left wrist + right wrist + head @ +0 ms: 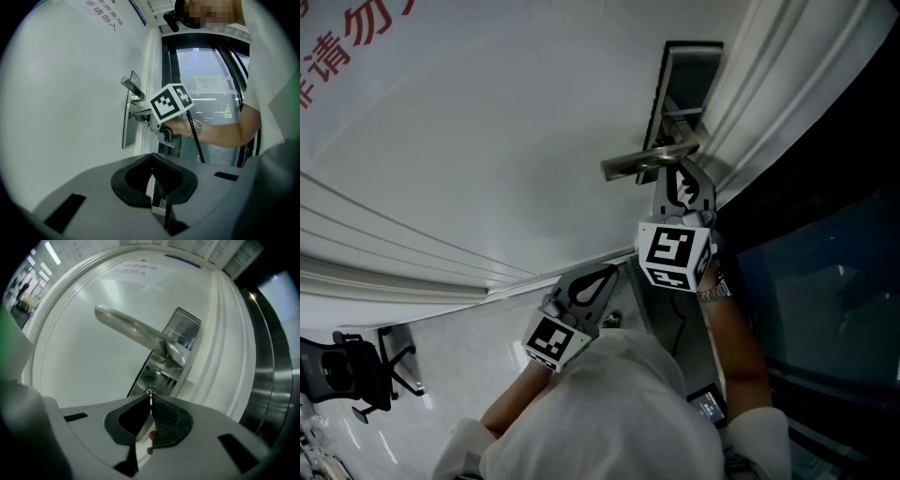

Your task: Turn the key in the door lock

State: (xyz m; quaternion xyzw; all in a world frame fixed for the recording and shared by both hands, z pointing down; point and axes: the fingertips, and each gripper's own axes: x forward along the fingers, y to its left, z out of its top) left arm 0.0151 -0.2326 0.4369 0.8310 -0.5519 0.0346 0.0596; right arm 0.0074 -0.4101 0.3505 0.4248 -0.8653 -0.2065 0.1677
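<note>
Pinched almost flat at the right gripper (150,404), with the thin metal of the key (150,397) clamped edge-on between the very tips of the pads. Seated in the keyhole low on the steel lock plate (165,363), just below the lever handle (133,328), on the white door (79,371). Pointing close to level and straight into the plate, with nothing else near the tips.

Closed as well at the left gripper (158,186), but on nothing. Hanging lower and well apart from the lock, out from the door, taking no part in the work.

By the look of the grip, ready for the turn or just into it, with no way of telling how far round the key sits.

Possible trouble from here:
- Slipping off the key. Only the pad tips on a thin, smooth piece of metal, so little purchase against a stiff lock.
- Twisting off-axis. With a roll not centred on the keyhole, bending the key sideways or levering it against the cylinder.
- Pulling back during the roll. Drawing the key part-way out, then binding.
- Knocking the handle. Close above the gripper, within reach of its body on a large roll.
- Forcing past a hard stop, in either direction. Straining the key or losing the pinch.

Safest kept square to the plate, pressed lightly inward, rolled slowly.
</note>
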